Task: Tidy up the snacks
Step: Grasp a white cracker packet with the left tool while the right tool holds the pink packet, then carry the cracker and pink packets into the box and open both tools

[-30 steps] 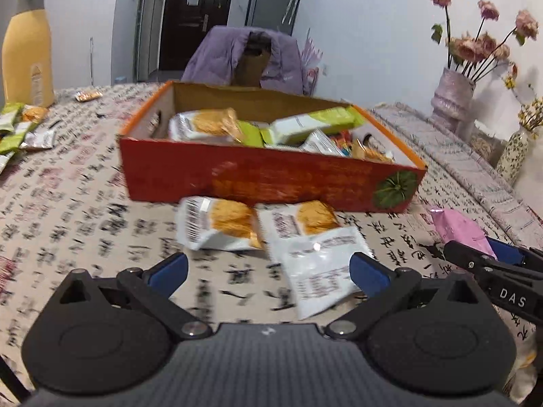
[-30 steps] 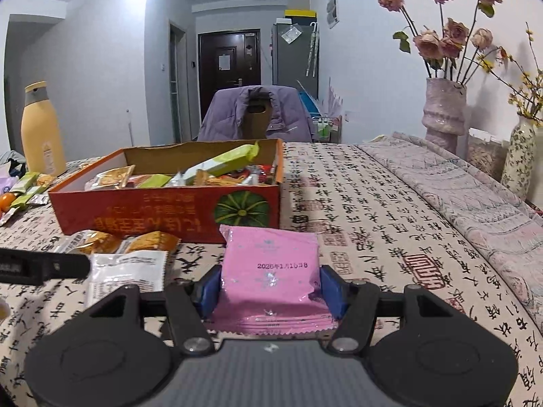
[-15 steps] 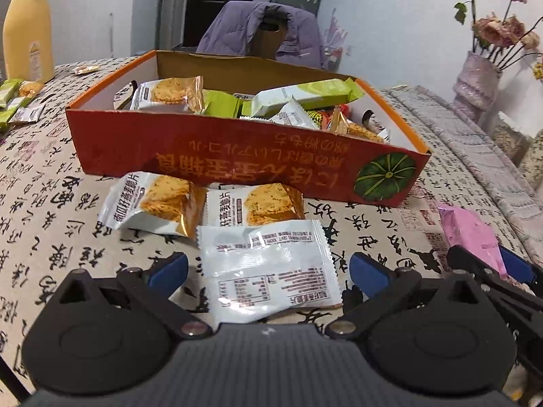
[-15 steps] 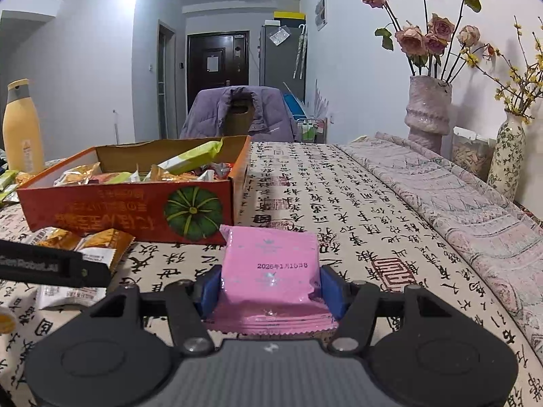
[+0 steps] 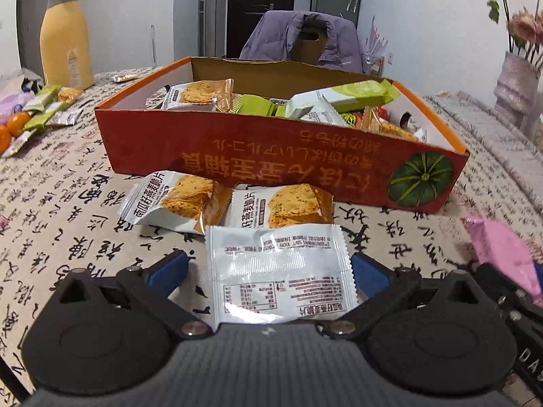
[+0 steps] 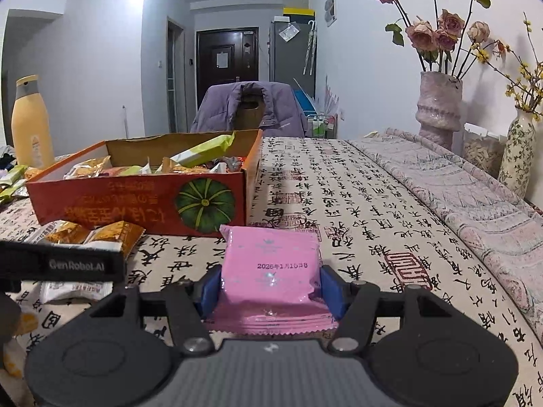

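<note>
Right gripper (image 6: 269, 288): blue fingers pinching a flat pink foil snack packet (image 6: 270, 264) just before the orange cardboard box (image 6: 135, 203). Left gripper (image 5: 269, 271): fingers spread around a white foil snack sachet (image 5: 278, 271) lying on the surface (image 5: 61, 210), near the box.

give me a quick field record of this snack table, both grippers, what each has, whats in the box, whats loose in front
left gripper: open, fingers either side of the white packet lying label-down on the tablecloth
right gripper: shut on the pink packet, printed date facing up
box: red, pumpkin picture on its front, open top, already holds several mixed snack packets
loose in front of box: two cracker packets side by side, the white packet overlapping their near edges
far left of table: yellow bottle, more small snacks, oranges
</note>
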{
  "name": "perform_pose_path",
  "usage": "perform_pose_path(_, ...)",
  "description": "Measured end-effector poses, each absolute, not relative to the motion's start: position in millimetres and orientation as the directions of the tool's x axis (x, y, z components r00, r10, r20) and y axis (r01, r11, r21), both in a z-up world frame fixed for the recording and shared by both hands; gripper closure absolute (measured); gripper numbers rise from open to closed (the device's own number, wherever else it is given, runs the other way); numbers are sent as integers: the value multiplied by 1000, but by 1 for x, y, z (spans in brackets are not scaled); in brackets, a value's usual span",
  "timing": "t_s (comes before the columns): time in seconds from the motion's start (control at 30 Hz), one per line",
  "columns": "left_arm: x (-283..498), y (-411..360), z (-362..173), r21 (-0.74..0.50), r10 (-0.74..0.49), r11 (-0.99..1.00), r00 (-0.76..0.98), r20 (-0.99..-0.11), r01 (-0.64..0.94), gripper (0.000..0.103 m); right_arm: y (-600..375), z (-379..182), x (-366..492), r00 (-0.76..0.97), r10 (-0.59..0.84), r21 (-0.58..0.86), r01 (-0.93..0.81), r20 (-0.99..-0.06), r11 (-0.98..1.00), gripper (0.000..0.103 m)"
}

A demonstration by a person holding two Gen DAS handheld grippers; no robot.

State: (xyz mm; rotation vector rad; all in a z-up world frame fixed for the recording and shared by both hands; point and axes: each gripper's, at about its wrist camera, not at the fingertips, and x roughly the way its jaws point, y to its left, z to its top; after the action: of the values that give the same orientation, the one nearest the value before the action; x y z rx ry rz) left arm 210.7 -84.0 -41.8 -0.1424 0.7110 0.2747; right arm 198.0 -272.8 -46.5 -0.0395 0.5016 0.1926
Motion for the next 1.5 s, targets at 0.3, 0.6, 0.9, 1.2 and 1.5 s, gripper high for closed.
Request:
perform_pose_path(0.3,203,-88,-42,-8,189,965,723,-664,-260,6,-274,-46,197,862,165,9,-183,-479,983,43)
perform_pose_path(0.6,185,-78,-36,-62,101,981,767,-634,-181,34,-274,-45,194,870,160,7,-177,-466,984,43)
perform_pose_path(0.9,164,-69,-25,-88,50,988,815,-577,-123,39,-272,-43,189,882,172,-4,-193,-439,981,43)
perform_pose_path(1.2,156,-61,11,-92,29,992,881,-472,-82,39,-257,-16,184,891,230,3,-249,-391,969,43)
perform_pose_path(1.5,180,-36,48,-107,46,990,912,-407,-97,39,-233,16,209,898,263,-16,-287,-353,958,43)
